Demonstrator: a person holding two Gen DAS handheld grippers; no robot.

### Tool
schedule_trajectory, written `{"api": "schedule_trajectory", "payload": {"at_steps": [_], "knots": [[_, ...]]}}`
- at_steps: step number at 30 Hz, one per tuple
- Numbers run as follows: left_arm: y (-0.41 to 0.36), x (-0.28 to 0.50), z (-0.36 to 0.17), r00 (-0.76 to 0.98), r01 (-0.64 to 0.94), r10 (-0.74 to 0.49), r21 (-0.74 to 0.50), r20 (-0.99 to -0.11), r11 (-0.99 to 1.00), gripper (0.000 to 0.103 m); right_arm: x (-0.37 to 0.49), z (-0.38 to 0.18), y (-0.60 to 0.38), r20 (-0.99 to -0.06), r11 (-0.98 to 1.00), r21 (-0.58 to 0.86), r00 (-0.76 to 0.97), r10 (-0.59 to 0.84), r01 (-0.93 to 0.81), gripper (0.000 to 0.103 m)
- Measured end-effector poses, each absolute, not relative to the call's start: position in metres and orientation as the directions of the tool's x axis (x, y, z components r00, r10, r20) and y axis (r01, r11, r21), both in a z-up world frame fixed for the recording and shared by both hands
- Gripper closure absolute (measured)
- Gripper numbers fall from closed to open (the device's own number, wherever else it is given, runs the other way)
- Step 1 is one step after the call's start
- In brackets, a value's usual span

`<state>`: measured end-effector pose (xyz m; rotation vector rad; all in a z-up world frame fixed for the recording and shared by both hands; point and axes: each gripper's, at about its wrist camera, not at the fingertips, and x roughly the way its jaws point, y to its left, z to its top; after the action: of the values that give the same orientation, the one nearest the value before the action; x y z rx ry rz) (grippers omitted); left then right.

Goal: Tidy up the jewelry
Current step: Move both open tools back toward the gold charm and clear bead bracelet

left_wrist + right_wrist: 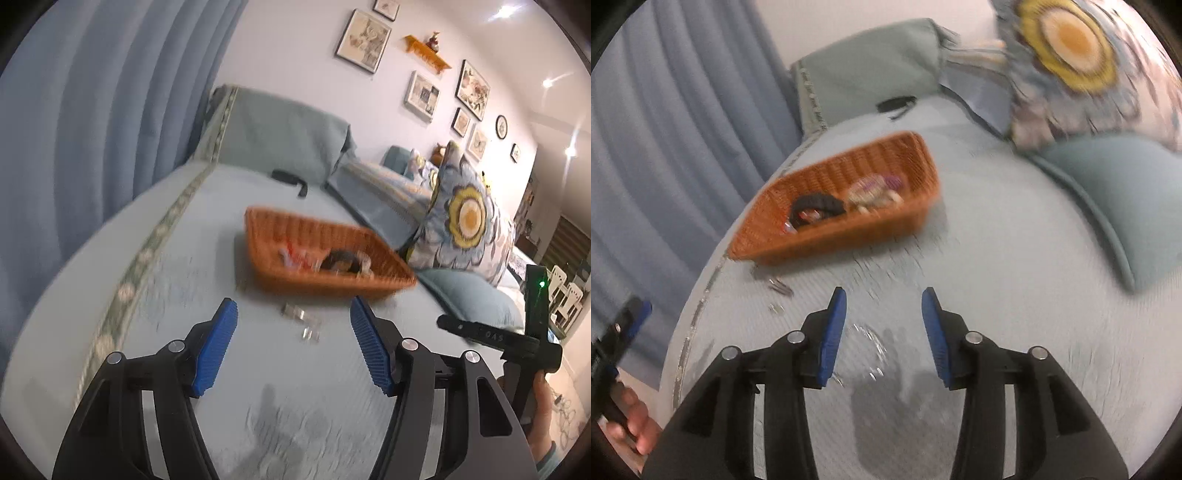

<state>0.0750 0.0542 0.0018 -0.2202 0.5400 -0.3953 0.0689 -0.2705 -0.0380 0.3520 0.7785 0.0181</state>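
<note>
A few small silvery jewelry pieces [301,321] lie loose on the pale blue bedspread [258,369], just in front of an orange woven basket [369,284]; blur makes it hard to say what kind they are, perhaps clips or earrings. From the right wrist view the same pieces [779,291] sit near the basket's [849,236] near corner, and a thin clear ring-like item [871,347] lies on the cover between the right fingers. Inside the basket rest a dark band [816,205], some pale beaded items [871,192] and something red and white.

The left gripper [293,347] hangs over the bedspread with its blue-padded fingers [214,347] spread wide, holding nothing, the loose pieces lying ahead between them. The right gripper [882,332] also has its fingers [833,336] wide apart and empty.

Beyond the basket lie a small black object [290,177], a grey-green pillow [288,136], a flowered cushion [465,218] and blue curtains [92,110].
</note>
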Motion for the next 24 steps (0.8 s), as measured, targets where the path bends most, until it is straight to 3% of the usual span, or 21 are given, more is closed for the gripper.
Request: {"api": "schedule_trajectory", "payload": {"at_steps": [11, 13, 24], "knots": [[0.026, 0.100, -0.068, 0.689, 0.280, -0.367, -0.237, -0.625, 0.930, 0.052, 0.077, -0.072, -0.243, -0.729, 0.969, 0.236, 0.672, 0.130, 0.068, 0.064], [0.025, 0.102, -0.074, 0.677, 0.277, -0.354, -0.223, -0.646, 0.935, 0.058, 0.079, -0.073, -0.237, -0.734, 0.975, 0.216, 0.667, 0.128, 0.051, 0.064], [-0.005, 0.140, -0.069, 0.619, 0.370, -0.445, -0.259, -0.648, 0.892, 0.063, 0.088, -0.081, -0.225, -0.763, 0.988, 0.157, 0.636, 0.117, 0.007, 0.064]]}}
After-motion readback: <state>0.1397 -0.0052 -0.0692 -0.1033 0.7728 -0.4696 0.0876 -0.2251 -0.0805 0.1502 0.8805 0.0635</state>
